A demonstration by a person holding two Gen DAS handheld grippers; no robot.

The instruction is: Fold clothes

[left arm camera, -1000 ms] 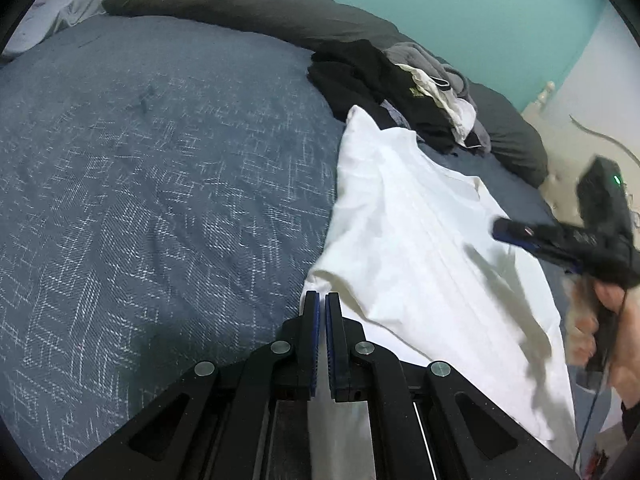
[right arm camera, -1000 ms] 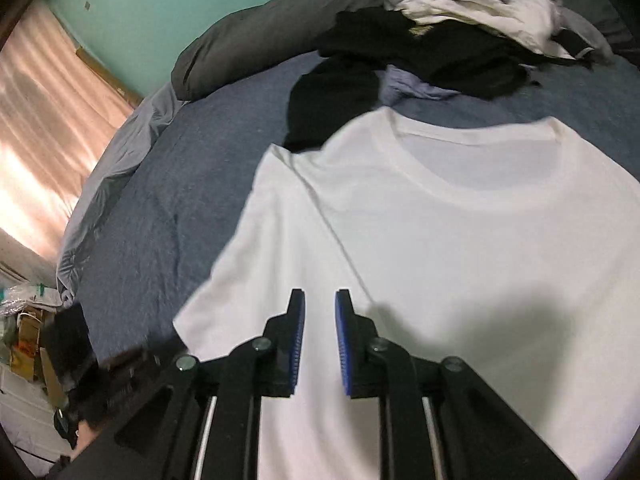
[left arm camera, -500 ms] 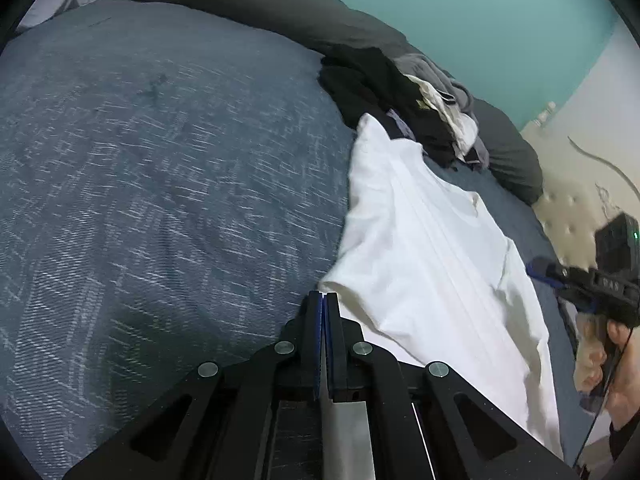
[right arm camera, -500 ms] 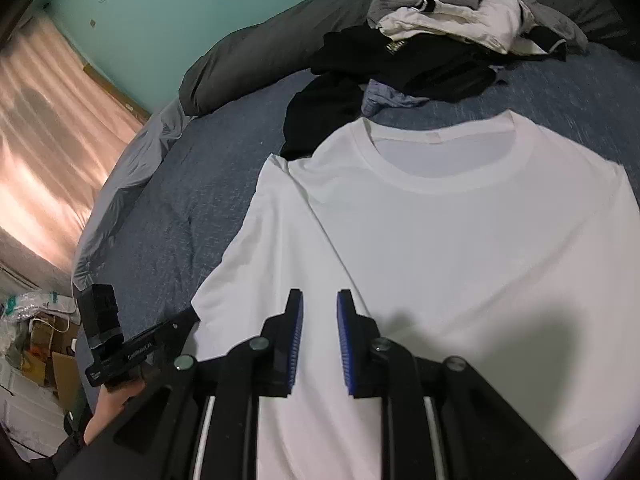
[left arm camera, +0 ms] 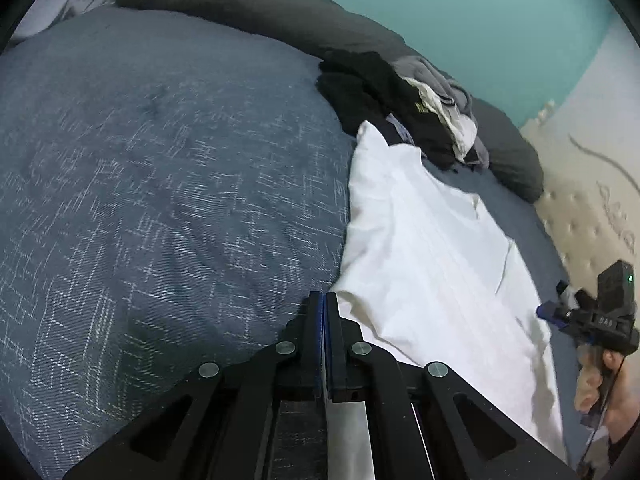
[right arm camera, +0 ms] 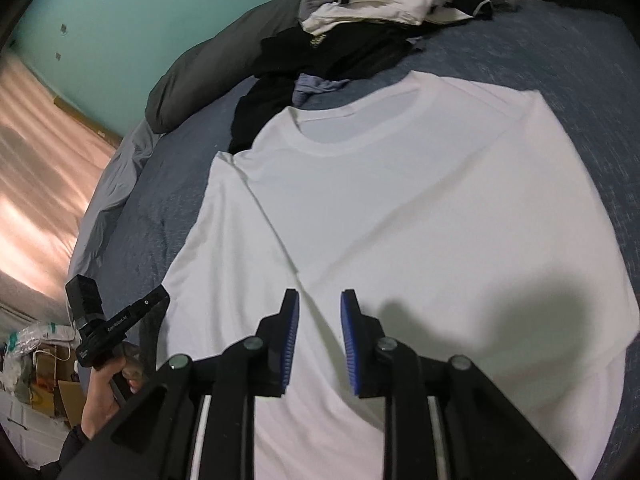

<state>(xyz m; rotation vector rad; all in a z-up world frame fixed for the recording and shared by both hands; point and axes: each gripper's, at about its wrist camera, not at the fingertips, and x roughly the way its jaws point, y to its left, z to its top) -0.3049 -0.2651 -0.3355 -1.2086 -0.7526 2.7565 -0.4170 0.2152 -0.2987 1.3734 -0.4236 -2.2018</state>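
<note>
Left claw (left arm camera: 323,300): jaws pressed fully together, blue pads meeting with no gap; no cloth visibly between them. It hovers over the blue bedspread, its tip just beside the near left edge of the shirt. From the right wrist view the same claw (right arm camera: 158,300) shows at the far left, held in a hand (right arm camera: 106,392) off the side of the bed.

Bedspread (left arm camera: 160,200): dark blue weave flecked with white, covering the bed.

White T-shirt (right arm camera: 420,220): lying spread flat on the bedspread, round neckline towards the far end. Its left sleeve is folded in over the body, leaving a long diagonal crease. From the left wrist view the shirt (left arm camera: 432,248) runs away as a long white strip.

Clothes pile (right arm camera: 360,24): a jumble of black, grey and white garments just beyond the shirt's collar, the black ones touching its left shoulder.

Grey pillow (left arm camera: 248,8): long and dark, along the far end of the bed against a teal wall.

Right claw (right arm camera: 319,300): jaws narrowly apart and widening, blue ribbed pads facing each other. Nothing is between them; it hangs above the lower middle of the shirt, with the crease running beneath the gap. In the left wrist view it (left arm camera: 550,314) sits at the shirt's right edge, held by a hand (left arm camera: 600,380).
</note>
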